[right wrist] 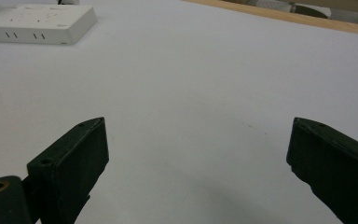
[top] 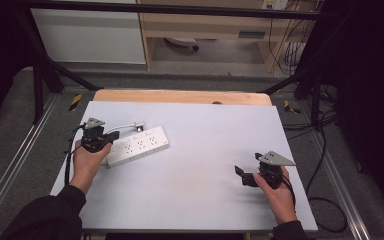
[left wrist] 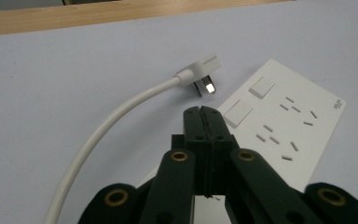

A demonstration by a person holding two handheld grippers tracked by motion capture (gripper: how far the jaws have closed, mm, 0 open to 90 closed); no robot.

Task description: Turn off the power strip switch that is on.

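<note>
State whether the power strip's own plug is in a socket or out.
Out: the plug lies on the table beside the power strip, prongs bare.

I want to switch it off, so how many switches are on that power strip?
2 switches, side by side at the power strip's cord end, just beyond the shut left gripper; more may be hidden under it.

Even overhead light on the pale table sheet (top: 195,150); surroundings dark, near black at both sides of the high view. Soft shadows only. Small glare on a plug (left wrist: 200,77) pin in the left gripper view. Near jaws slightly soft-focused. All frames low-resolution, mildly grainy.
</note>
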